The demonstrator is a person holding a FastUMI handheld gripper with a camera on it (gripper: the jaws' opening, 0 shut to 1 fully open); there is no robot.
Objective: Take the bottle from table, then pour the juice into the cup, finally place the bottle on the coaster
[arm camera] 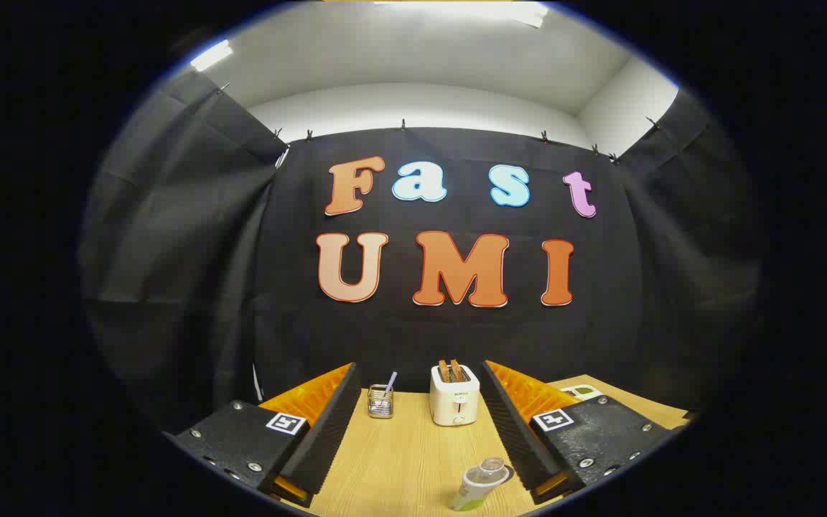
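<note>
Your gripper (418,431) hangs above the table (399,459) with its fingers spread wide and nothing between them. The bottle (477,487) stands upright on the wood, low between the fingers and close beside the right finger, nearer you than the toaster (454,394) and the wire holder (380,401). Judgement: drop down and shift slightly right to centre it.

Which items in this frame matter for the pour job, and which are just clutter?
Job:
- bottle, uncapped, on the table between the open fingers, near the right one
- gripper, open, holding nothing

Clutter:
- toaster with two slices in it, beyond the fingers
- wire holder with utensils, beside the toaster
- white-and-green item past the right finger, too small to identify
</note>
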